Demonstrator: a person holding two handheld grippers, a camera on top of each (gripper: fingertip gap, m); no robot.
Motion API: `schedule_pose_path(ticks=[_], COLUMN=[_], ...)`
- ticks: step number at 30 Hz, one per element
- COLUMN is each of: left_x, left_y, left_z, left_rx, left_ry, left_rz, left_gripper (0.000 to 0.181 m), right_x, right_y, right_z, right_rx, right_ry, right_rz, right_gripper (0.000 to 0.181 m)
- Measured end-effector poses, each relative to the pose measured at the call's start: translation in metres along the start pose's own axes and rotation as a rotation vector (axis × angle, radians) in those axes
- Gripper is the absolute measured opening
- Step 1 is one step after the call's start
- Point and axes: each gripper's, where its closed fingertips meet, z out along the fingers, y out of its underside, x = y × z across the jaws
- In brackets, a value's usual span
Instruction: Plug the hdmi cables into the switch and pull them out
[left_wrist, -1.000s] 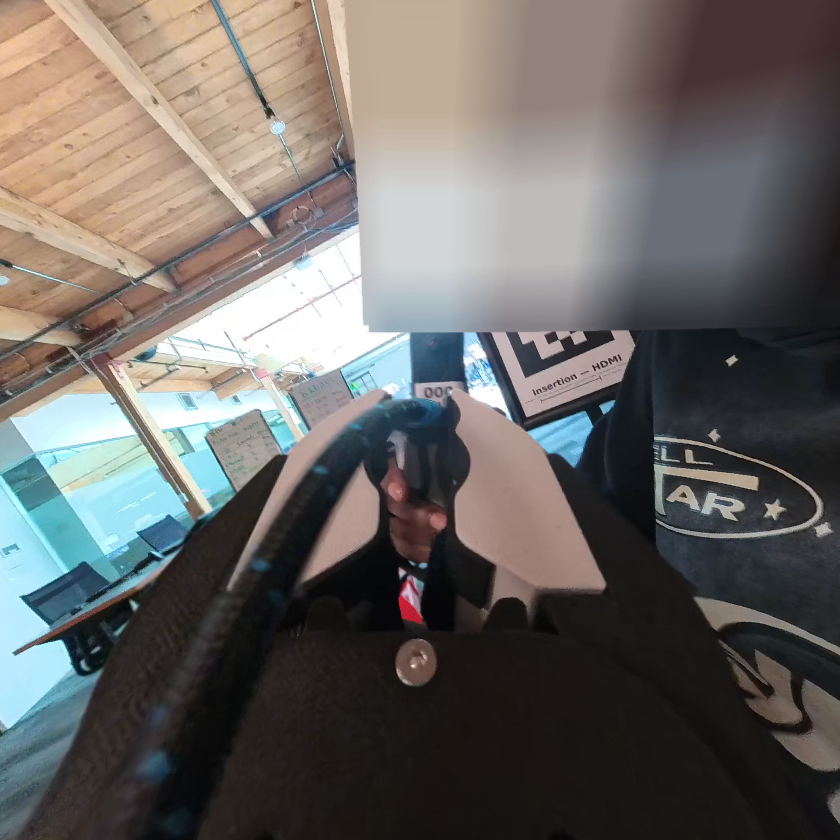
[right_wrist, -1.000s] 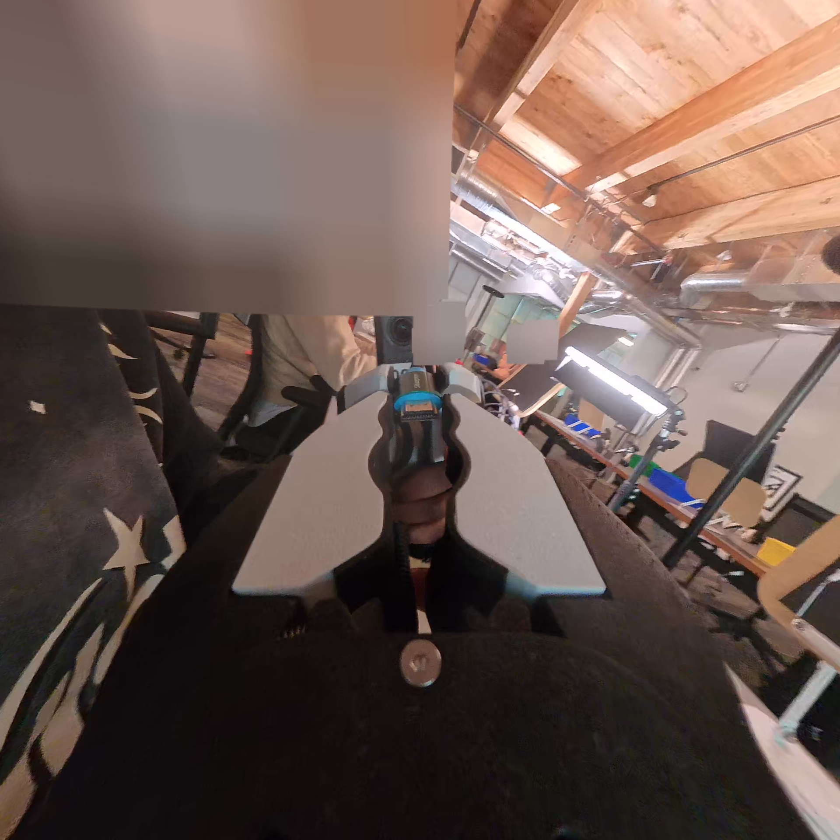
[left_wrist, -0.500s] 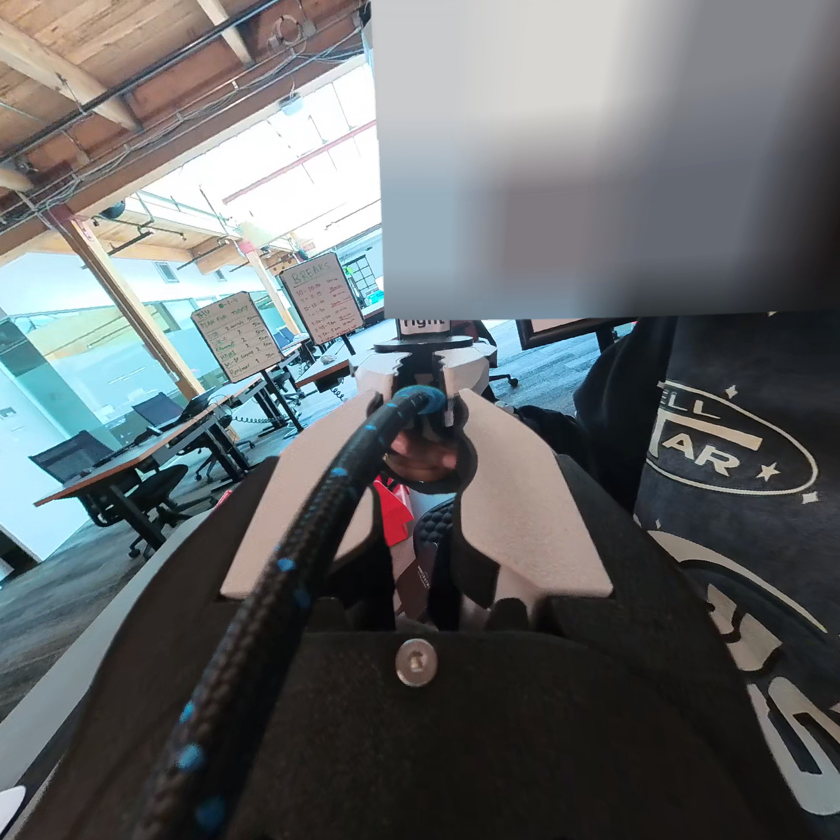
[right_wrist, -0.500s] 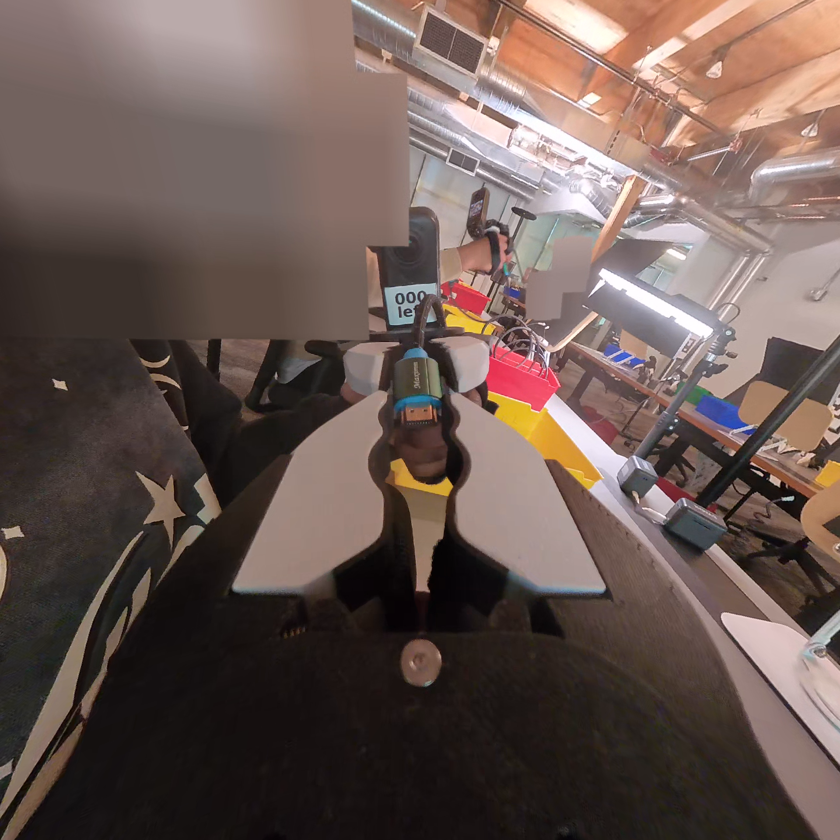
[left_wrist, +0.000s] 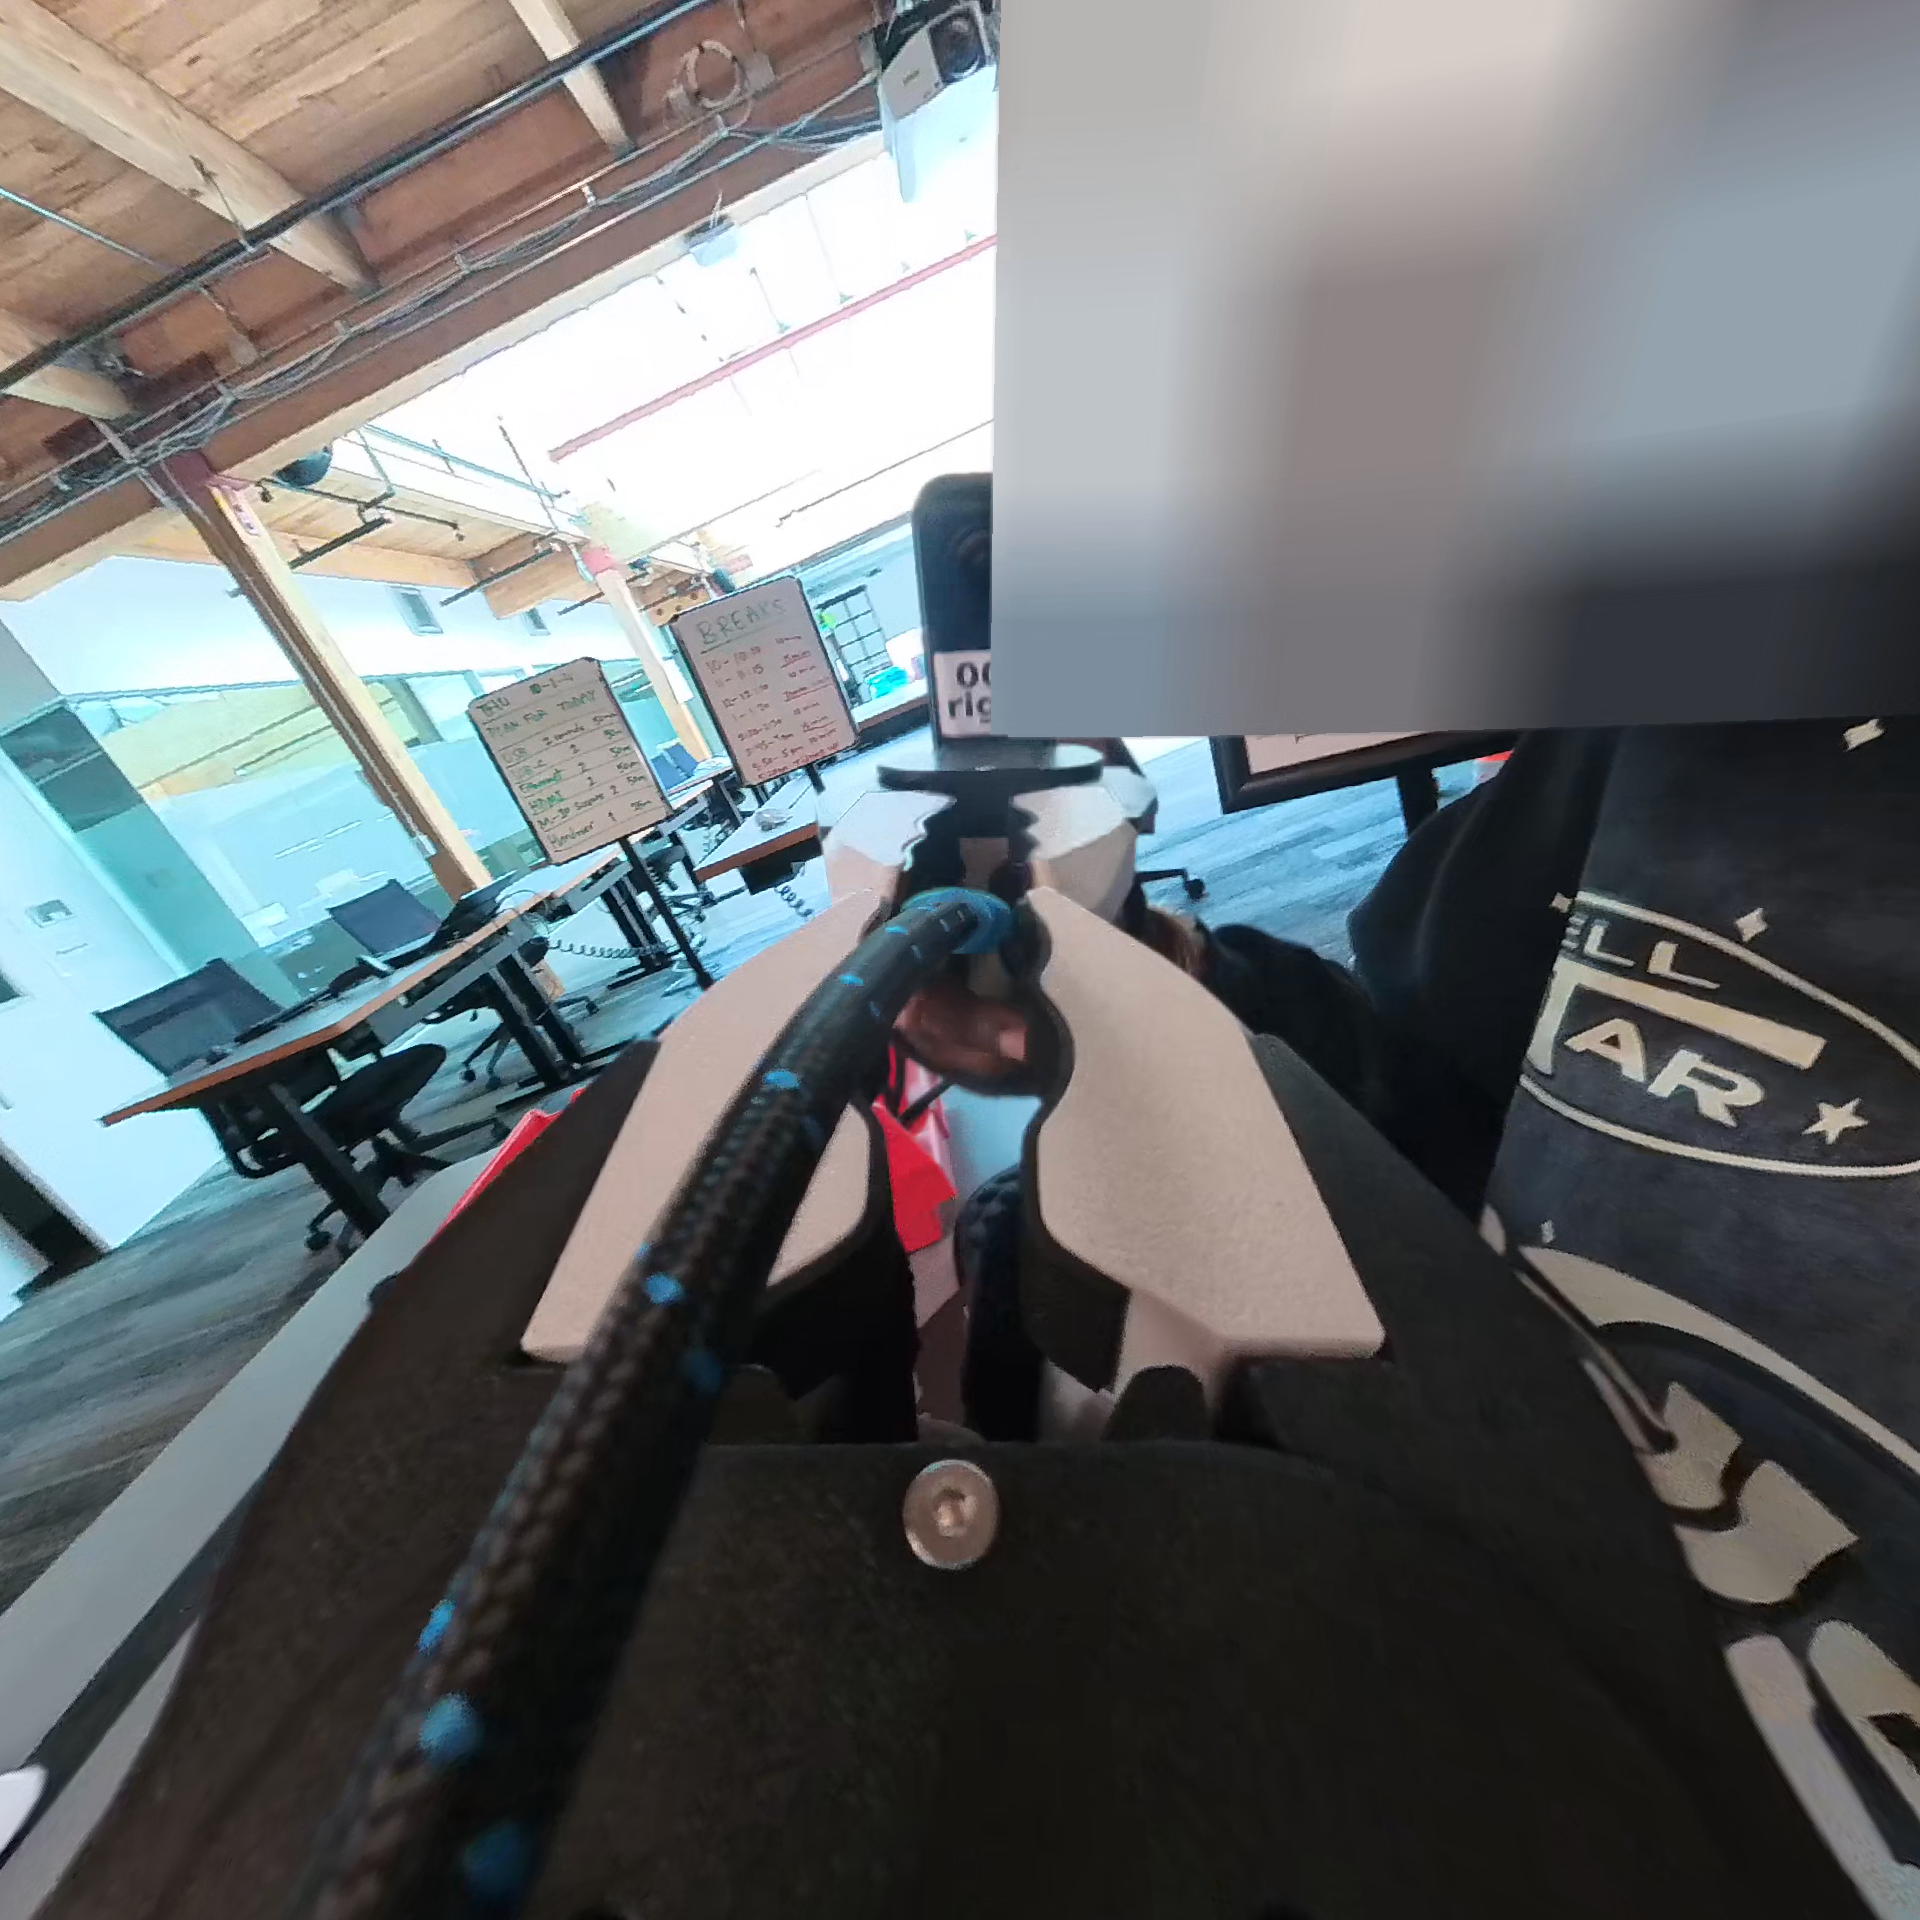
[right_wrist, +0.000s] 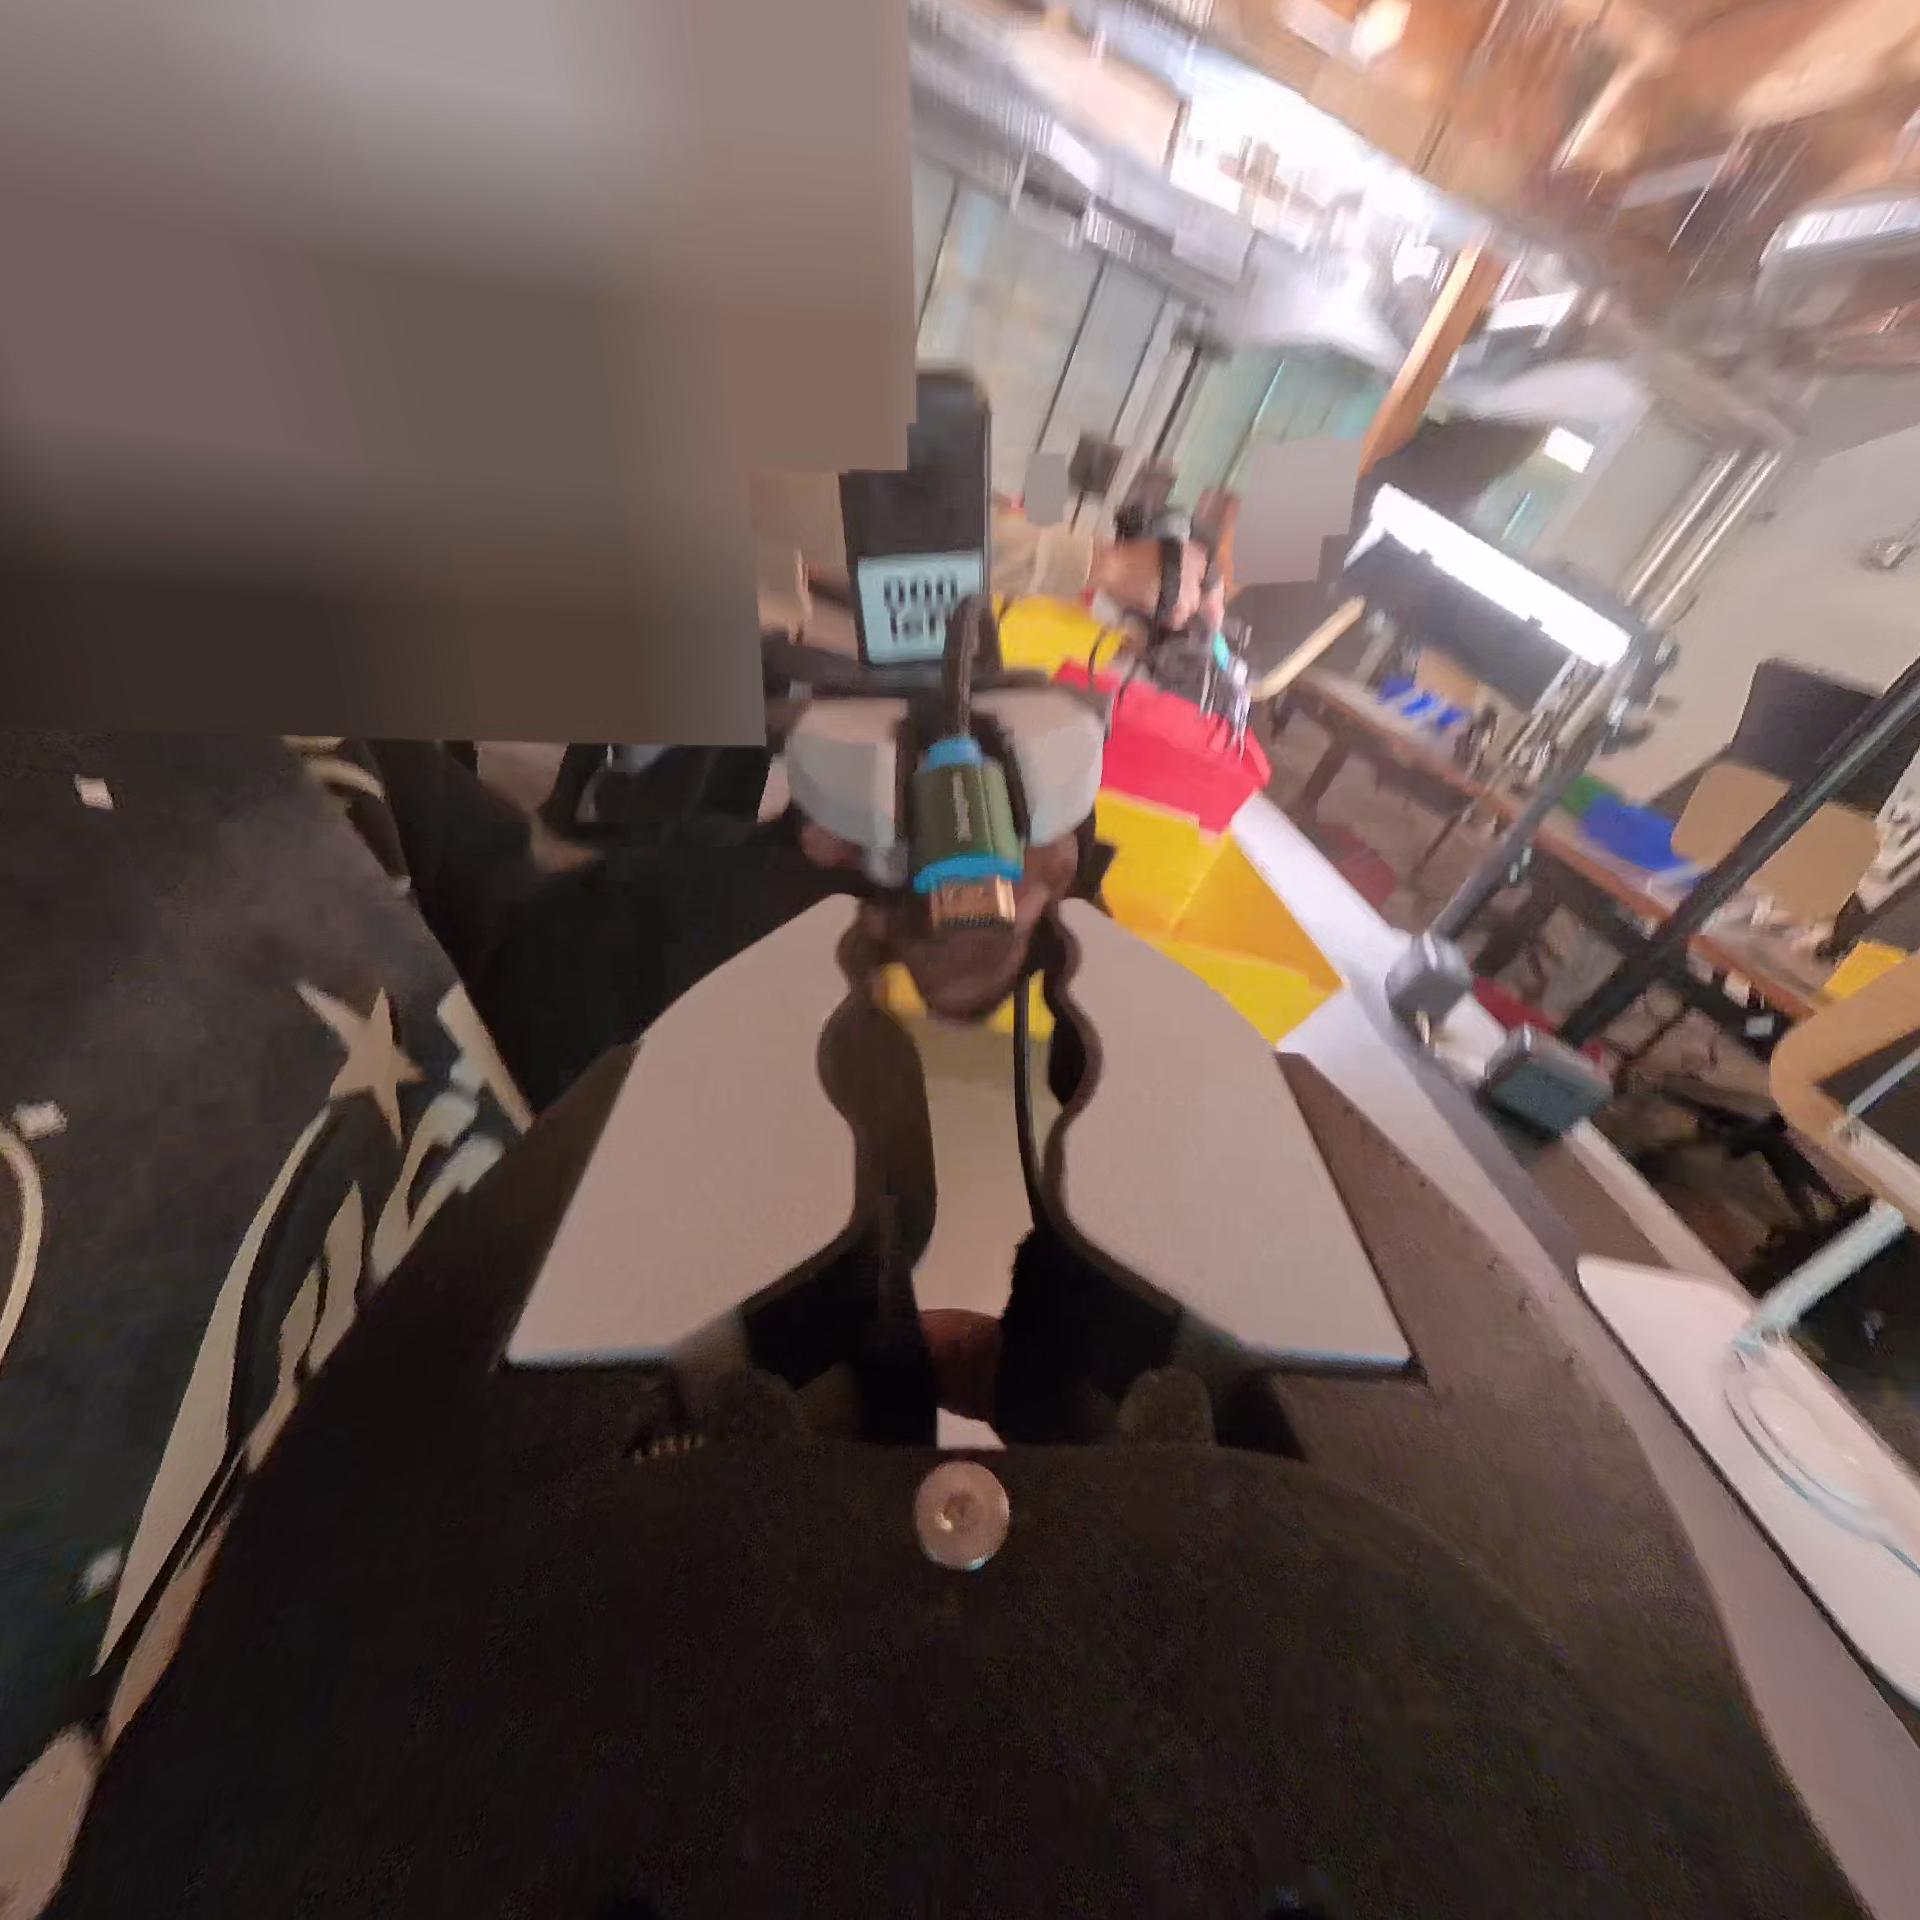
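Note:
My left gripper (left_wrist: 961, 920) is shut on an HDMI plug (left_wrist: 966, 927), of which only the blue collar shows here. Its black braided cable (left_wrist: 727, 1216) with blue flecks runs back over my left finger toward the camera. In the right wrist view the left gripper (right_wrist: 940, 795) faces me and holds the plug (right_wrist: 961, 831), which has a dark green body, blue bands and a gold tip. The gold tip sits at the mouth of my right gripper (right_wrist: 956, 920), which is open and empty. The right gripper also shows in the left wrist view (left_wrist: 987, 831). No switch is in view.
A person in a dark sweatshirt (left_wrist: 1662, 1091) is close on the inner side of both views. Yellow bins (right_wrist: 1236, 925) and a red bin (right_wrist: 1174, 753) stand on a grey table (right_wrist: 1351, 1049). Desks and chairs (left_wrist: 312, 1049) fill the room behind.
Both views have tipped down from the ceiling, so the table and room came into view. The two grippers stay facing each other with the plug between them. The right view is now blurred by motion.

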Motion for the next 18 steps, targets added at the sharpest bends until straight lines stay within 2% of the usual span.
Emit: schedule_pose_path(ticks=[3, 6, 9, 13, 15, 18], left_x=[-0.006, -0.012, -0.015, -0.013, -0.011, -0.01], left_y=[0.002, 0.002, 0.003, 0.004, 0.004, 0.003], left_z=[-0.005, -0.008, -0.01, -0.01, -0.01, -0.011], left_rx=[-0.013, -0.003, 0.003, 0.0, -0.006, -0.007], left_ry=[-0.024, -0.047, -0.056, -0.044, -0.035, -0.029], left_rz=[0.009, 0.02, 0.02, 0.025, 0.036, 0.046], left_gripper=[0.021, 0.021, 0.021, 0.021, 0.021, 0.021], right_x=[0.001, -0.01, -0.022, -0.01, -0.005, -0.002], right_y=[0.034, 0.077, 0.118, 0.168, 0.195, 0.222], right_z=[-0.023, -0.053, -0.076, -0.08, -0.084, -0.088], right_rx=[-0.271, -0.528, -0.718, -0.892, -1.028, -1.166], right_ry=[-0.028, -0.123, -0.253, -0.258, -0.227, -0.194], right_rz=[0.003, 0.036, 0.173, 0.38, 0.459, 0.51], right_gripper=[0.059, 0.066, 0.078, 0.092, 0.099, 0.105])
